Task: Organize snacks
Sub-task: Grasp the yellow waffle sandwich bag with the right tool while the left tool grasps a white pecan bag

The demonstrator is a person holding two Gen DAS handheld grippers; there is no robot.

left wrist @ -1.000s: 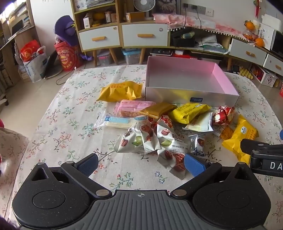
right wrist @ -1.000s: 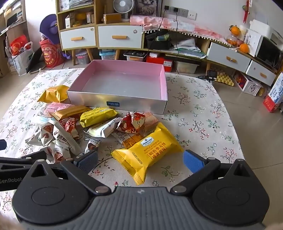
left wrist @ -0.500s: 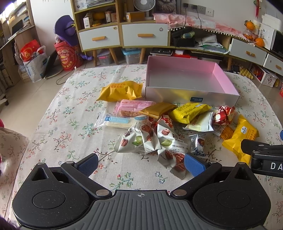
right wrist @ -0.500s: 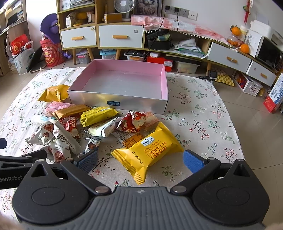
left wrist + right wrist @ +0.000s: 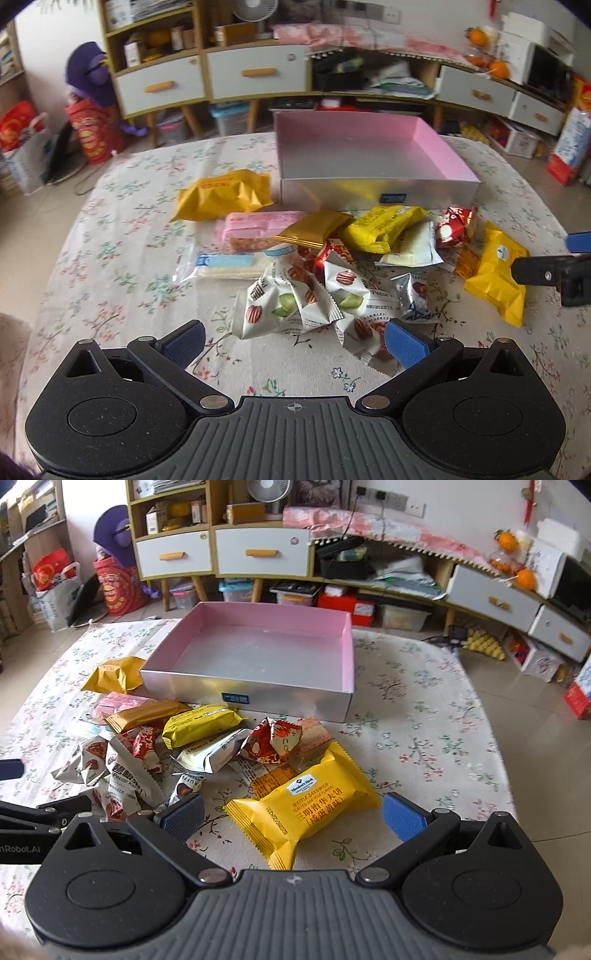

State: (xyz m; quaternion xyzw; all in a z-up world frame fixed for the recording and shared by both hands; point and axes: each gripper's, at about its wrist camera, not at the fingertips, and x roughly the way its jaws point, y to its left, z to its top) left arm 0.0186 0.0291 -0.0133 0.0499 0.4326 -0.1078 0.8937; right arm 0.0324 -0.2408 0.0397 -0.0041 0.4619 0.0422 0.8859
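Hovering both grippers over the near edge of the floral tablecloth, jaws spread wide, nothing held. My left gripper sits low before the white nut sachets; I count four or so, crumpled and overlapping, exact number unclear. Working leftmost to rightmost across the heap: one orange-yellow pouch beside the box's left wall, one pink bar, one clear blue-labelled wafer pack, one gold biscuit pack, one yellow cake pack, one cream pack, one red crinkled wrapper. One pink-lined silver box stands toward the far edge, nothing in it. My right gripper straddles one large yellow waffle pack, flat, label up, pads apart from it.
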